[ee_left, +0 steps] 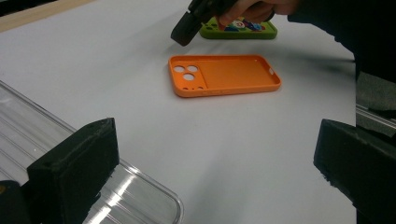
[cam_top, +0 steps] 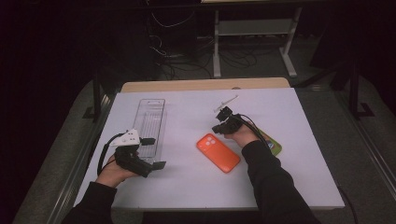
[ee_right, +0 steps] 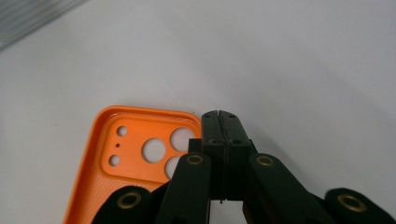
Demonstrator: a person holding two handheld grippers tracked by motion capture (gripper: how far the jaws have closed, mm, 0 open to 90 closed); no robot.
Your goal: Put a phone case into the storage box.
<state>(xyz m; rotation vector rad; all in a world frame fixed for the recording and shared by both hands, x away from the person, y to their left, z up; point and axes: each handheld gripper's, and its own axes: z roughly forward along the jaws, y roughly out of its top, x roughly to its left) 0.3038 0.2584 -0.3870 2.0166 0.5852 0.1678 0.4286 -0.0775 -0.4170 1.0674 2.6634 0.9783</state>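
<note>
1. Orange phone case [cam_top: 218, 152] lies open side up on the white table [cam_top: 289, 177], near the middle; we see its camera holes in the left gripper view [ee_left: 224, 74] and in the right gripper view [ee_right: 135, 154].
2. Right gripper [cam_top: 223, 122] sits just beyond the case's far end, held by the right hand [cam_top: 243, 135]. In the right gripper view its jaws are pressed together with nothing between them, tips [ee_right: 222, 122] right by the case's camera corner; we cannot tell if they touch it.
3. Green phone case [cam_top: 273, 144] lies right of the orange one, partly hidden by the right hand; in the left gripper view it shows beyond the orange one [ee_left: 243, 29].
4. Left gripper [cam_top: 152, 153] is at the near left, held by the left hand [cam_top: 112, 172]. Its jaws stand wide apart, gripping nothing, over the near end of the clear plastic tray [cam_top: 150, 122].
5. The tray's rounded corner [ee_left: 140, 196] sits beside one jaw in the left gripper view.
6. A small clear item [cam_top: 226, 102] lies at the far side of the table; we cannot tell what it is.
</note>
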